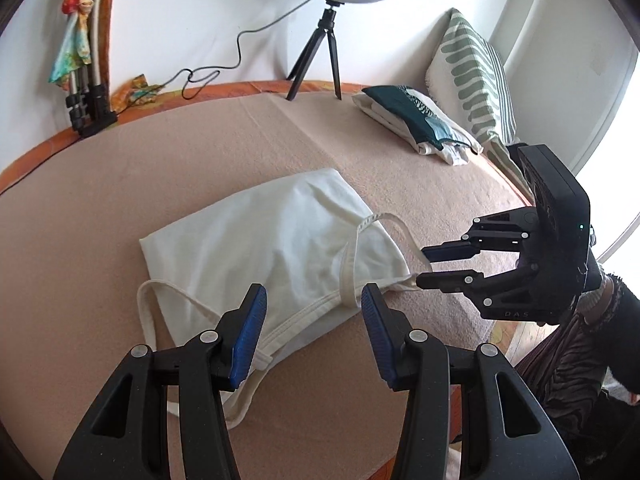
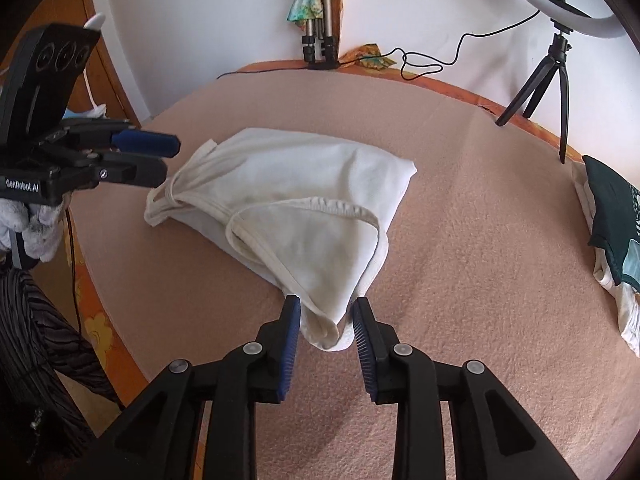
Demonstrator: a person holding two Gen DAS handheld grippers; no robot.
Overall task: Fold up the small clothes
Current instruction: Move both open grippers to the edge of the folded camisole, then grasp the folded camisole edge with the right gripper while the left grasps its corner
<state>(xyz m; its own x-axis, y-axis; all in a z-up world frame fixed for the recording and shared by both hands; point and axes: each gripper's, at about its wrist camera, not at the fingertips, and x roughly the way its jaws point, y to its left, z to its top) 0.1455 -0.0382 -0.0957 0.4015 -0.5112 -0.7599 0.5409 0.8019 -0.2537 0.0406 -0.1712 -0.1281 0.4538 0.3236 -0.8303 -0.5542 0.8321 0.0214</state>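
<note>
With the white camisole (image 1: 256,236) lying half-folded mid-bed, nearer the front edge of the bed (image 1: 200,140), the left tool (image 1: 314,334) hovers part-open and empty while the right tool (image 2: 326,326) brackets the strap-end bunch, seemingly unclamped, so pinching comes next.
</note>
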